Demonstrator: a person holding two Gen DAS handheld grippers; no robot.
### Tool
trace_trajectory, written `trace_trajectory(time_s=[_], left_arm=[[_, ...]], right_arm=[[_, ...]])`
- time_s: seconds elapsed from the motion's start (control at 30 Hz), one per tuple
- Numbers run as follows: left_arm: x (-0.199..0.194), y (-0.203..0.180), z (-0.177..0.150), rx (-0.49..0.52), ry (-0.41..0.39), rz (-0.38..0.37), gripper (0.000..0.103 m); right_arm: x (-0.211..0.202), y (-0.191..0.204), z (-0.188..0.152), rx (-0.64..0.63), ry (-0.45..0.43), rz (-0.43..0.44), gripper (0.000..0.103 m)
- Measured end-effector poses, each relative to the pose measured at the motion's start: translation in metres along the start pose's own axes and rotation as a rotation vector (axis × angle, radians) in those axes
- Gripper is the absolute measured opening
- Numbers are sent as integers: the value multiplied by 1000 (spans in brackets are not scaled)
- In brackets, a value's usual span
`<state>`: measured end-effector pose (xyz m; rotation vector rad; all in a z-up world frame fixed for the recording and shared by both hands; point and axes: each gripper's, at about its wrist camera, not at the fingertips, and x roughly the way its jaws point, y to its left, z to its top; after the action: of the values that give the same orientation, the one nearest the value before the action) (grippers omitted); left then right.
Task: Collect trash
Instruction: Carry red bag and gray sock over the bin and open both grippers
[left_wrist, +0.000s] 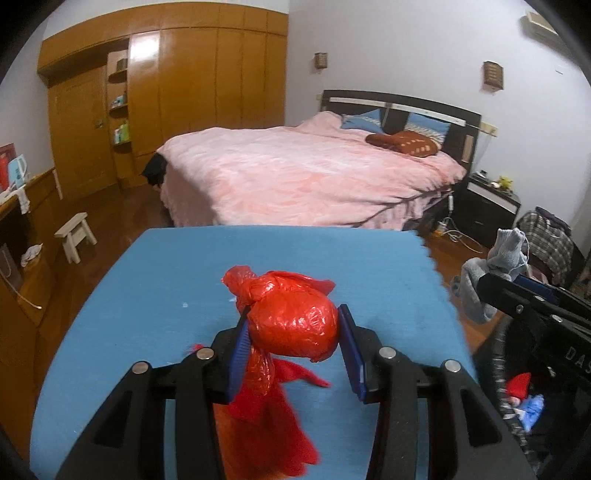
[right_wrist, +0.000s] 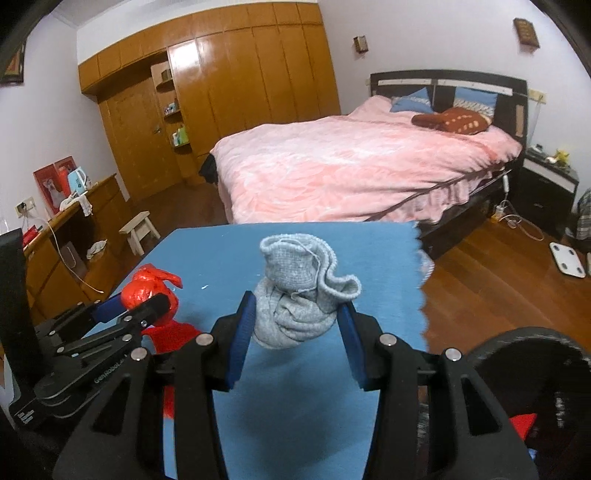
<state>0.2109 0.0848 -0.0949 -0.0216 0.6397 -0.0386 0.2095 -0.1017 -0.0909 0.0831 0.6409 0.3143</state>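
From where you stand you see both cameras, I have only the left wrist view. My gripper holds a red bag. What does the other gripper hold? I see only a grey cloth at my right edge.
Observer: The right gripper is shut on a grey sock, bunched up between the pads.
Operator: Does the sock touch the blue cloth below?
Observer: No, it hangs clear above the blue cloth; a shadow lies under it.
Operator: Is the floor on the right side free?
Observer: A white bathroom scale lies on the wooden floor there, beyond your view.
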Motion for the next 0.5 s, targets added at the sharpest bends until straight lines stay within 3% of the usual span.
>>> trace_trajectory(time_s=[0.5], left_arm=[[-41, -111, -7, 106, -32, -169, 45]], right_arm=[[-108, -79, -35, 69, -70, -133, 44]])
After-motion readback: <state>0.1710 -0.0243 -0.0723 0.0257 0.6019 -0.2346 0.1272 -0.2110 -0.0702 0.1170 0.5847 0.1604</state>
